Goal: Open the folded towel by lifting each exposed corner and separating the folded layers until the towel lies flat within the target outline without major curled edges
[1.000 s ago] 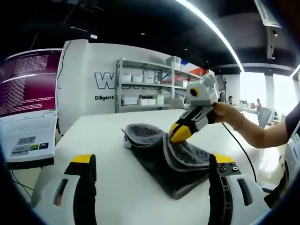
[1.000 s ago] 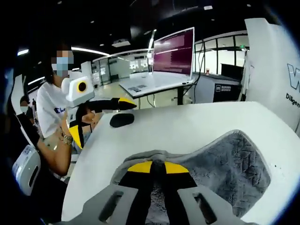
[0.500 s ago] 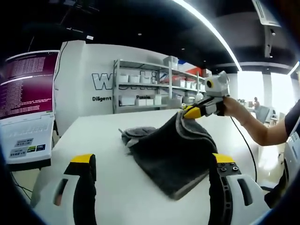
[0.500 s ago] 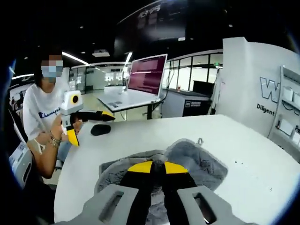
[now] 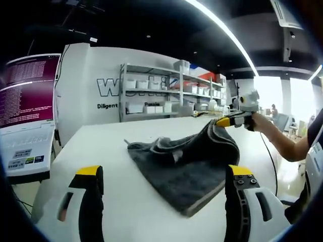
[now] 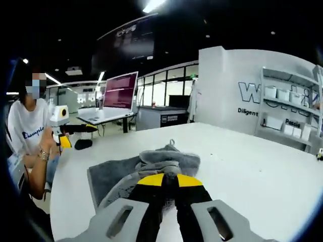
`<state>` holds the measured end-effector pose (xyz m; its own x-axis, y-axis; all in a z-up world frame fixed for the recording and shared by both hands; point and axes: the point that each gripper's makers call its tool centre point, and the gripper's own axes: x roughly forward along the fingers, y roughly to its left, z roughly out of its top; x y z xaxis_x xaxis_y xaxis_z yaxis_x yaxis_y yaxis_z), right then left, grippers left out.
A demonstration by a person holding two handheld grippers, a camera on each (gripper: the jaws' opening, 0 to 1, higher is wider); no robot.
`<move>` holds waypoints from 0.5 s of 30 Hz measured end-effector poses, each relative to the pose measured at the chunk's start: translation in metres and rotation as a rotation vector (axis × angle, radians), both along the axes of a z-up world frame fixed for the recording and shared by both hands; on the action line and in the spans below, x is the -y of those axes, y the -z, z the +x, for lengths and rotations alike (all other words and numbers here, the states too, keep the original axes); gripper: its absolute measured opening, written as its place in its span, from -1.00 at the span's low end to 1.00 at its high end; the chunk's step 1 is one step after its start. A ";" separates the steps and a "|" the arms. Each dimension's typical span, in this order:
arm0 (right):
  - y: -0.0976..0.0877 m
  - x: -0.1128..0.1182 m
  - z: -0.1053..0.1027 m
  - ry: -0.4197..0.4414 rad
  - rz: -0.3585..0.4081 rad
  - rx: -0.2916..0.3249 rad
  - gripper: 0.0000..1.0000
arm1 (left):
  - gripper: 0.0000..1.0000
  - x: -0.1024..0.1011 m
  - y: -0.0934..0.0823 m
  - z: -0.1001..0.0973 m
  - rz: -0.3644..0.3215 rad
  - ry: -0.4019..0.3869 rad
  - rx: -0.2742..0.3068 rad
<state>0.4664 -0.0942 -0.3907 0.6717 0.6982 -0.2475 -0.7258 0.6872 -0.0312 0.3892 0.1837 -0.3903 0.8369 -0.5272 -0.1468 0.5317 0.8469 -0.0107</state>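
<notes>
A dark grey towel [image 5: 184, 164] lies on the white table [image 5: 96, 146], partly unfolded, with bunched layers at its far left end. One corner of it is lifted to the right, where my right gripper [image 5: 222, 121] is shut on it, held by a person's hand. In the right gripper view the yellow-tipped right gripper [image 6: 164, 180] pinches the towel [image 6: 146, 162], which trails back across the table. My left gripper [image 5: 164, 172] stands open near the table's front edge, short of the towel and touching nothing. It also appears far off as the left gripper [image 6: 87, 129].
A monitor with purple text [image 5: 28, 91] and a laptop [image 5: 25, 151] stand left of the table. Shelves with white boxes [image 5: 161, 96] line the back wall. A black mouse [image 6: 83, 143] lies near the seated person [image 6: 28, 136]. A cable [image 5: 267, 156] trails from the right gripper.
My right gripper has carried the towel corner up, then farther right and away, drawing the top layer open. The left gripper has stayed open in place.
</notes>
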 end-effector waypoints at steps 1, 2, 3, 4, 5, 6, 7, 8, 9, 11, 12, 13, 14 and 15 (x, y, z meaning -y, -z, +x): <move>0.007 0.007 -0.001 0.019 0.003 -0.016 -0.93 | 0.99 0.000 0.000 0.000 -0.001 0.000 0.001; 0.012 0.013 -0.002 0.039 0.012 -0.027 -0.93 | 0.99 0.000 -0.001 0.000 -0.002 -0.001 0.001; 0.019 0.019 -0.003 0.049 0.011 -0.042 -0.93 | 0.99 -0.001 -0.001 0.000 -0.002 -0.001 0.002; 0.025 0.027 -0.002 0.078 0.021 -0.062 -0.93 | 0.99 0.000 -0.001 0.000 -0.002 0.000 0.002; 0.030 0.033 -0.001 0.096 0.024 -0.073 -0.93 | 0.99 0.000 -0.001 0.000 -0.001 0.001 0.001; 0.036 0.038 -0.001 0.101 0.017 -0.085 -0.93 | 0.99 0.000 0.000 0.000 0.000 0.001 0.001; 0.042 0.044 0.000 0.119 0.011 -0.101 -0.93 | 0.99 0.001 0.000 0.000 0.000 0.002 0.001; 0.047 0.047 0.001 0.127 0.004 -0.107 -0.92 | 0.99 0.001 0.000 0.000 0.000 0.003 0.000; 0.053 0.050 0.002 0.131 -0.014 -0.119 -0.92 | 0.99 0.001 0.000 0.000 0.000 0.004 0.001; 0.064 0.057 0.005 0.150 -0.040 -0.137 -0.92 | 0.99 0.003 -0.001 0.000 -0.002 0.008 0.003; 0.070 0.059 0.005 0.151 -0.065 -0.149 -0.92 | 0.99 0.003 -0.001 0.000 -0.003 0.009 0.004; 0.073 0.061 0.006 0.155 -0.080 -0.150 -0.92 | 0.99 0.004 -0.001 0.000 -0.003 0.009 0.005; 0.077 0.064 0.007 0.161 -0.117 -0.147 -0.91 | 0.99 0.004 -0.002 -0.001 -0.003 0.010 0.006; 0.080 0.067 0.008 0.164 -0.149 -0.145 -0.91 | 0.99 0.004 -0.001 -0.001 -0.002 0.013 0.005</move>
<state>0.4743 -0.1615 -0.4707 0.7229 0.5314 -0.4415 -0.6092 0.7918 -0.0444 0.3881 0.1792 -0.3891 0.8309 -0.5381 -0.1414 0.5424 0.8400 -0.0093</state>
